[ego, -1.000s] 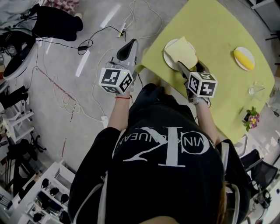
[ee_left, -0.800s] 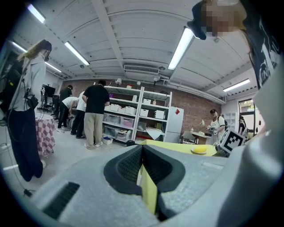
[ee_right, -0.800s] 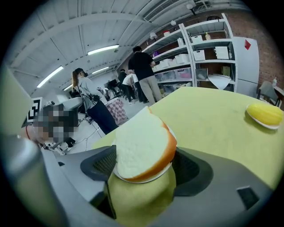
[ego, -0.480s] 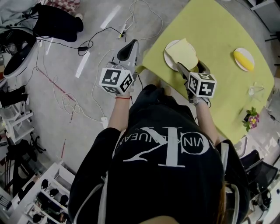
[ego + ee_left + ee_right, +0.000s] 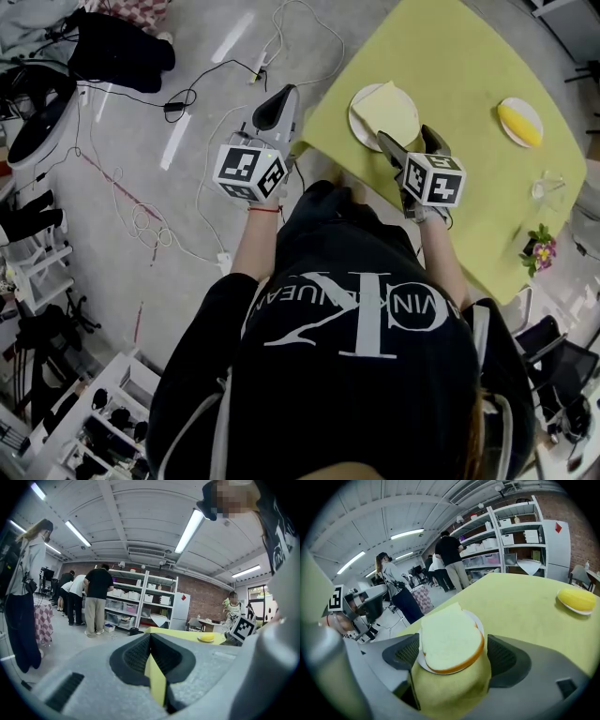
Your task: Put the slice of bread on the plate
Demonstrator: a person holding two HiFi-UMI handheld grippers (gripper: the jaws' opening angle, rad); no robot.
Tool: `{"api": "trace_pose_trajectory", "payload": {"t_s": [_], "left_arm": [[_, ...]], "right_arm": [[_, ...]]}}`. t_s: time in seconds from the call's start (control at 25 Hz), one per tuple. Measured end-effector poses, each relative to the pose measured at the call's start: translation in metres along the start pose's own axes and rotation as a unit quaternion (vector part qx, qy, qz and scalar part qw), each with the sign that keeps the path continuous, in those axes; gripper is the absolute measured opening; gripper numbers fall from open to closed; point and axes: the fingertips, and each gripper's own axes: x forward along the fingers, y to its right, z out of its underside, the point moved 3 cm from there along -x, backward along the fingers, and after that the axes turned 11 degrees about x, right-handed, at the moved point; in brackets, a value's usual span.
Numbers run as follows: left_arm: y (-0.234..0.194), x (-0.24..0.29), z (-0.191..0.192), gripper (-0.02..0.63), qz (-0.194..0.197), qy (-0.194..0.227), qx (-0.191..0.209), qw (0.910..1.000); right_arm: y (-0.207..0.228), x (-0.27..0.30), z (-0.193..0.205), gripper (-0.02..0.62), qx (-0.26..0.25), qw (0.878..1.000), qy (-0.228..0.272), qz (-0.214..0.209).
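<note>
R gripper (image 5: pixel 405 141) (image 5: pixel 452 657): released. Jaws have just been opening and now stand wide; ribbed dark pads on grey shells sit either side of the bread slice (image 5: pixel 386 111) (image 5: pixel 450 641), clear of its crust. Nothing gripped.

Bread: pale matte face, thin orange-brown crust, one end rounded, one squarish. Lies flat on a round white plate (image 5: pixel 356 120) (image 5: pixel 478 619) and covers most of it. Plate rim shows as a thin crescent.

Table (image 5: pixel 469 66) (image 5: pixel 525 602): smooth yellow-green top. Plate is close to its near-left edge.

L gripper (image 5: pixel 277 108) (image 5: pixel 152 653): clenched, pads meet at the tips, empty. Held left of the table, over grey floor.

Vs 1 s ago: slice then stuck out past the plate's near rim toward the R jaws. Now it is drawn in and settled on the plate. Both grippers sit where they were.

Room: bare tabletop far and right of the plate. Second small plate w/ a yellow item (image 5: pixel 520 122) (image 5: pixel 577 601) well apart to the right. Small flower pot (image 5: pixel 539 253) at the near-right edge. Loose cables (image 5: pixel 141 216) on the floor, left.
</note>
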Motion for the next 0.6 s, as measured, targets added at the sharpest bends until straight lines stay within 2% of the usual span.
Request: {"api": "trace_pose_trajectory", "payload": {"t_s": [0.2,0.36,0.44,0.6], "left_arm": [[-0.001,0.003,-0.001,0.011,0.006,0.002,-0.004,1.0000],[0.000,0.008,-0.003,0.011,0.012,0.003,-0.004,0.9999],[0.002,0.012,-0.004,0.011,0.018,0.004,-0.003,0.9998],[0.005,0.014,-0.004,0.011,0.028,0.006,-0.002,0.9996]], "right_arm": [[-0.001,-0.004,-0.005,0.439,0.008,1.000,0.014,-0.007],[0.001,-0.009,-0.012,0.413,0.010,0.999,0.031,-0.010],[0.004,-0.013,-0.015,0.383,0.012,0.999,0.043,-0.012],[0.004,-0.021,-0.018,0.280,0.008,0.998,0.067,-0.013]]}}
